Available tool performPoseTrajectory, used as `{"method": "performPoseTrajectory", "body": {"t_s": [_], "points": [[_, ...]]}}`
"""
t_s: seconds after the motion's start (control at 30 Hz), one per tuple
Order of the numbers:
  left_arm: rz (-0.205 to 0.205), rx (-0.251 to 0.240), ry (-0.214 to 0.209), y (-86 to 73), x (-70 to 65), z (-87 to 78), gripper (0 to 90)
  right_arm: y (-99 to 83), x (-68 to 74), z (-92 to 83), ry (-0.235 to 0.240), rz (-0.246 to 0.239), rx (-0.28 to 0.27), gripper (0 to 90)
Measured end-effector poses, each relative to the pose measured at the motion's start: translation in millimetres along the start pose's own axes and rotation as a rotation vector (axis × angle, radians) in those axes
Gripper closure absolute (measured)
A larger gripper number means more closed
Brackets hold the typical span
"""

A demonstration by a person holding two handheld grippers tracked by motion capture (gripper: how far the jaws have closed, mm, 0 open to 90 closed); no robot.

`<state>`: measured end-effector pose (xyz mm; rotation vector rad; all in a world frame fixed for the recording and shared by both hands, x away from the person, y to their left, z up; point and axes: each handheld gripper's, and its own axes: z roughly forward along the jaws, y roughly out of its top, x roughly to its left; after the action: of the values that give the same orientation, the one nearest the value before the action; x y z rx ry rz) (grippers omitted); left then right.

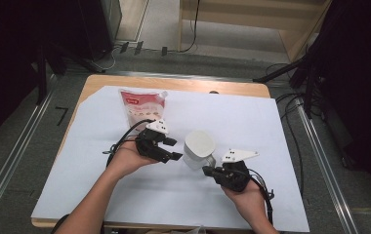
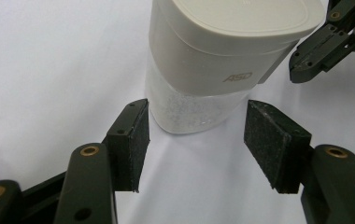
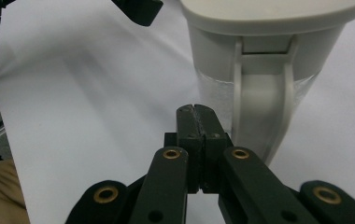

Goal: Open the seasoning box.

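Observation:
A cream-lidded container [image 1: 199, 147] with a clear lower body holding white grains stands mid-table on the white sheet. In the left gripper view the container [image 2: 222, 60] sits just beyond my left gripper [image 2: 196, 140], whose jaws stand open with both pads apart from it. In the high view my left gripper [image 1: 175, 149] is at the container's left. My right gripper [image 1: 206, 170] is at its near right side. In the right gripper view the jaws of my right gripper [image 3: 195, 112] are pressed together with nothing between them, close beside the container's handle [image 3: 259, 107].
A red and white spouted pouch [image 1: 142, 107] lies flat at the back left of the white sheet [image 1: 252, 117]. The wooden table edge [image 1: 174, 82] runs behind it. Cables trail from both grippers. The right gripper's jaws [image 2: 325, 44] appear beside the container.

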<state>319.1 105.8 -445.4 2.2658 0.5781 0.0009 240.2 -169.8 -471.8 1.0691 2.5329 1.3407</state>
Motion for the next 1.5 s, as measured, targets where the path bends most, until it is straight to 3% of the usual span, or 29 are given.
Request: {"method": "performPoseTrajectory", "body": {"t_s": [0.53, 0.63, 0.7, 1.07, 1.17, 1.5], "points": [[-0.029, 0.013, -0.027, 1.2, 2.6, 1.4, 37.1, -2.8, -17.5, -9.2, -0.02, 0.048, -0.001, 90.0], [0.005, 0.023, -0.008, 0.1, 3.2, 1.5, 37.7, -2.9, -22.8, -11.9, -0.028, 0.061, -0.004, 90.0], [-0.002, 0.031, -0.014, 0.2, 3.8, 1.7, 38.9, -3.0, -27.6, -13.8, -0.039, 0.067, -0.002, 90.0], [-0.008, -0.004, -0.006, 1.9, 2.0, 1.5, 35.5, -3.6, -49.4, -19.4, -0.083, 0.1, -0.001, 90.0], [-0.024, -0.016, -0.038, 2.6, 2.8, 2.3, 31.3, -2.6, -55.6, -18.1, -0.091, 0.11, 0.003, 90.0], [-0.031, -0.015, -0.073, 5.0, 1.6, 6.8, 28.0, 1.0, -71.1, -15.9, -0.108, 0.124, -0.005, 90.0]]}}
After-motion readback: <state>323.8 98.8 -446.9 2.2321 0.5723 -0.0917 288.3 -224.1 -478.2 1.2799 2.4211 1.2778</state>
